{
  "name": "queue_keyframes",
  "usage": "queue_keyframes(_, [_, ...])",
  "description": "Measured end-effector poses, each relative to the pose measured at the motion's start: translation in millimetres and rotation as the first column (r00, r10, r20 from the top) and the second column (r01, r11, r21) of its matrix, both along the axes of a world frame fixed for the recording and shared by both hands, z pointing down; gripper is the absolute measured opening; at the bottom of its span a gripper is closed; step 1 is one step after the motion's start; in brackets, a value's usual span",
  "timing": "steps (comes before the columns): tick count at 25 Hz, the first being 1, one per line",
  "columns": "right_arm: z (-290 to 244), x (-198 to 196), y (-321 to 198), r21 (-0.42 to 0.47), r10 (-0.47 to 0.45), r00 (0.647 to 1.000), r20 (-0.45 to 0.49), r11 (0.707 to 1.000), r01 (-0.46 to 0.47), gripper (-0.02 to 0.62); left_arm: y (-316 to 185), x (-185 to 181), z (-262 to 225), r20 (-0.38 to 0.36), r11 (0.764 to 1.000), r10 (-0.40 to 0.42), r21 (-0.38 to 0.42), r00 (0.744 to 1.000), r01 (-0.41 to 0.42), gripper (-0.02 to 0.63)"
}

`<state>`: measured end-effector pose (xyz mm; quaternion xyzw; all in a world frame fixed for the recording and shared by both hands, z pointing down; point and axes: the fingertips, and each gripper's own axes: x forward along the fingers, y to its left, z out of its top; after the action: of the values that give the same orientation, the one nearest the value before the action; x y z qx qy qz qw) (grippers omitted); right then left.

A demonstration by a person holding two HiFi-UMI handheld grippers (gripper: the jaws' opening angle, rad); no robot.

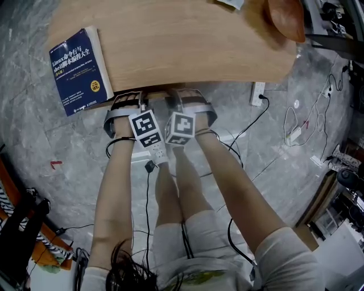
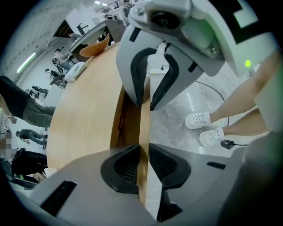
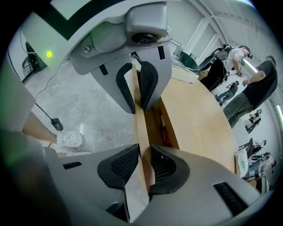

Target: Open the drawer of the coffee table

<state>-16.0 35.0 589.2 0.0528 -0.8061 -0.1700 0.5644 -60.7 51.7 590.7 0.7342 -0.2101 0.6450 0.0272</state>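
The wooden coffee table (image 1: 182,45) fills the top of the head view. Both grippers reach down to its near edge, side by side. The drawer front (image 2: 143,128) is a thin wooden panel, pulled a little way out from the table, so a dark gap (image 2: 128,126) shows behind it. My left gripper (image 2: 144,154) is shut on the panel's top edge, one pad on either face. My right gripper (image 3: 145,161) grips the same panel (image 3: 141,128) a short way along. In the head view the left gripper (image 1: 129,99) and right gripper (image 1: 189,98) are partly hidden under the tabletop.
A blue book (image 1: 79,71) overhangs the table's left corner. A brown bowl-like object (image 1: 287,17) sits at the far right of the tabletop. A power strip (image 1: 257,94) and cables lie on the grey floor. My feet in white shoes (image 2: 199,120) stand close to the drawer.
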Motion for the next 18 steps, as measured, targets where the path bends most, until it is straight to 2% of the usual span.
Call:
queue_keyframes(5, [5,3,14,-0.032,-0.011,1.0,-0.024,0.999,0.01,0.092,12,2,2,0.01,0.999,0.035,-0.033,0.999,-0.035,0.071])
queue_keyframes(18, [5,3,11,-0.033,0.019,0.999,-0.034,0.999,-0.02,0.092,11,2,2,0.002,1.0,0.026,-0.014,1.0,-0.026,0.071])
